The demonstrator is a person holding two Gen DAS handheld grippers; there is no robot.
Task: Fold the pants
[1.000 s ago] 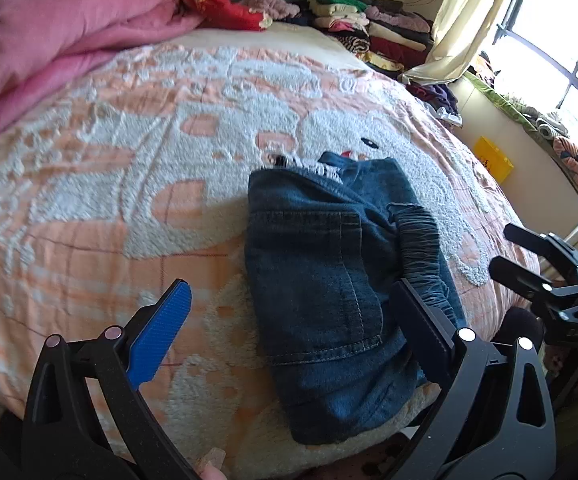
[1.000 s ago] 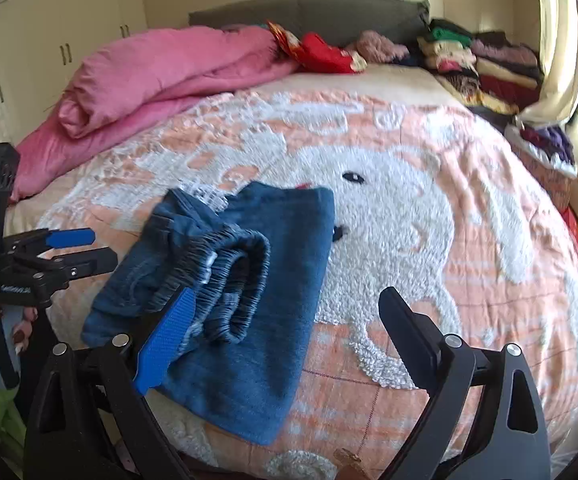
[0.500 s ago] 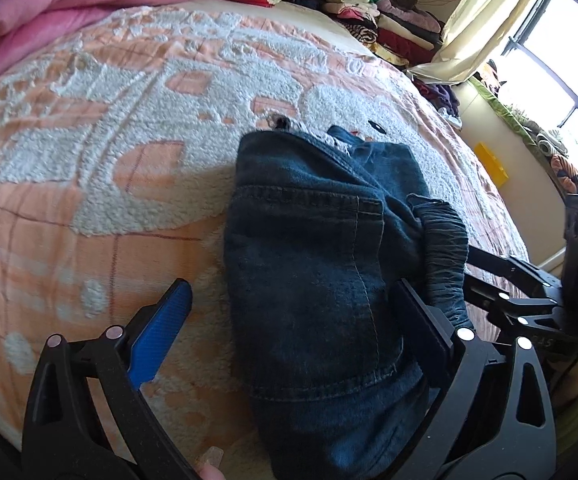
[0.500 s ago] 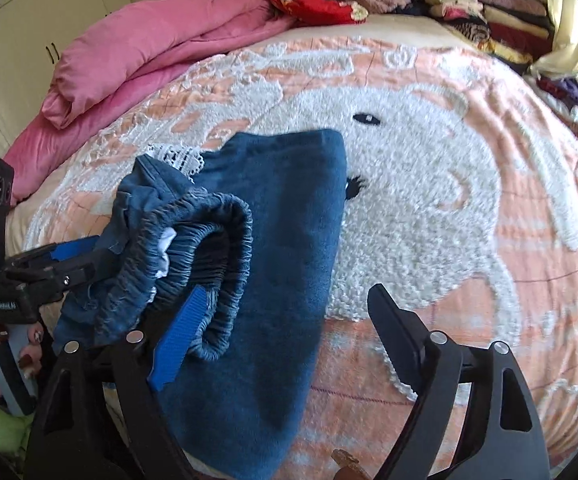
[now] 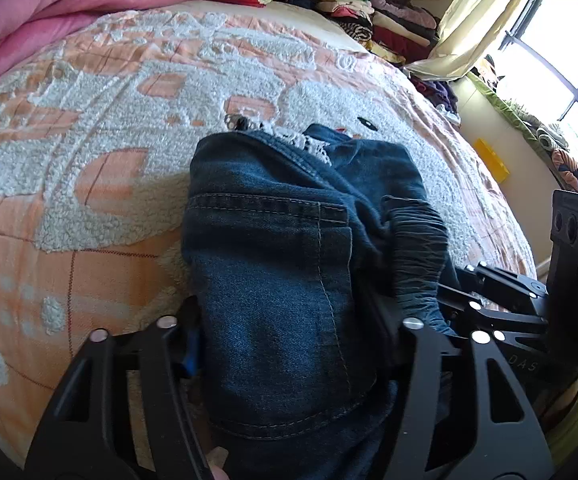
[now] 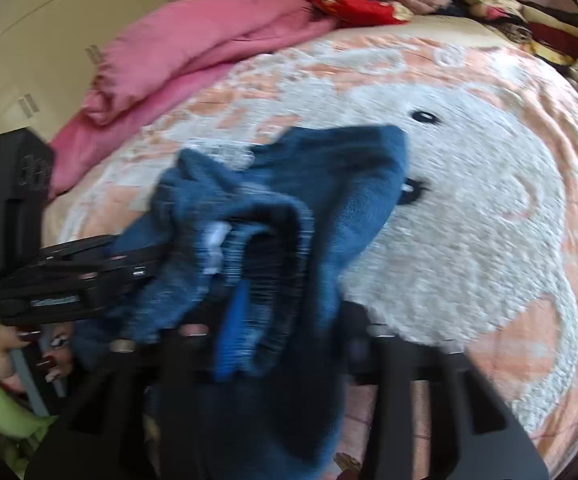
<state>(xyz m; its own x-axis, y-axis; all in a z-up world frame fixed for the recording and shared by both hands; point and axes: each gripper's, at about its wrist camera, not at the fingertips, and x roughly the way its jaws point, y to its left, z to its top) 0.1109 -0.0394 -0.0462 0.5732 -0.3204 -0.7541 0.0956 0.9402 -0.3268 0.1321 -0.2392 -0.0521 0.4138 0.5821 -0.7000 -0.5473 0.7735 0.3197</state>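
A: Where are the dark blue denim pants (image 5: 289, 264) lying?

B: They are sitting as a compact folded bundle on the peach-and-white fleecy bed cover (image 5: 101, 128), near its front edge, with the gathered elastic waistband (image 5: 419, 248) bunching up on the right side of the left wrist view.

A: And the grippers?

B: The left gripper (image 5: 289, 344) is straddling the near end of the bundle. Its jaws have just been closing, and both are now pressing into the denim from either side, so I am reading that as clamped on the pants. The right gripper (image 6: 285, 332) has also just been closing; its view is blurring, but the blue pad is lying against the waistband folds and the cloth is bunching between the jaws, clamped on as well.

A: How far along is the folding?

B: Judging by the layers, the legs are already doubled over into a short packet. What is looking unfinished is the loose waistband and the lace-trimmed edge (image 5: 309, 142) poking out at the far end. Probably one last fold or a tidy lift remains.
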